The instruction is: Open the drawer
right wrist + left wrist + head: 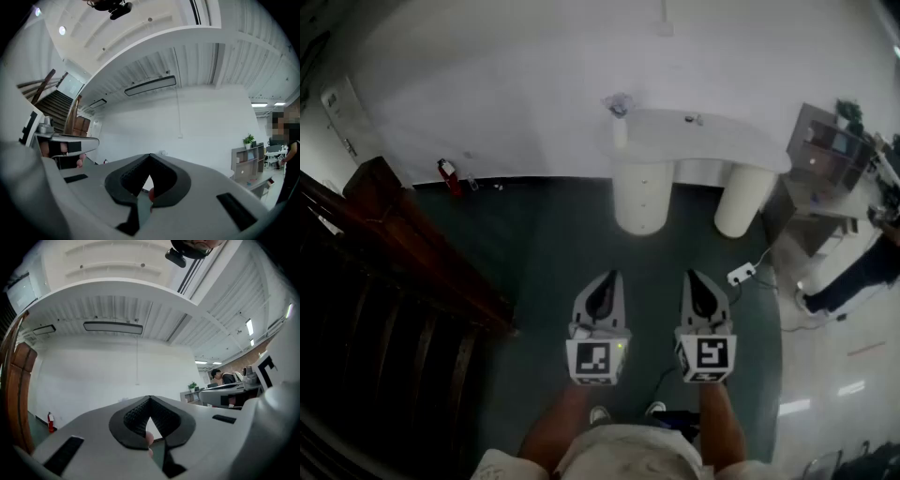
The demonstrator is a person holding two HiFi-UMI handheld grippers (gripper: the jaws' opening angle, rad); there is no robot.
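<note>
Item one, left gripper (612,278): jaws closed tip to tip, nothing between them, carried low in front of me and pointing ahead. Item two, right gripper (692,277): the same, shut and empty, level and parallel to its mate. I take this as a carrying pose for the approach, not a reach. Item three, the desk (712,136): white, curved top, standing on the floor (553,244) against the far wall, well apart from both grippers. Item four, the drawer (639,187): I judge it to be in the round pedestal under the desk's left end, where faint seams cross the front. It looks shut and untouched, and I cannot make out a handle from here. Item five, a power strip (741,275) on the floor near the desk's right pedestal, its cord lying on my right side. Task barely begun. I must close the distance first, then open a gripper.
</note>
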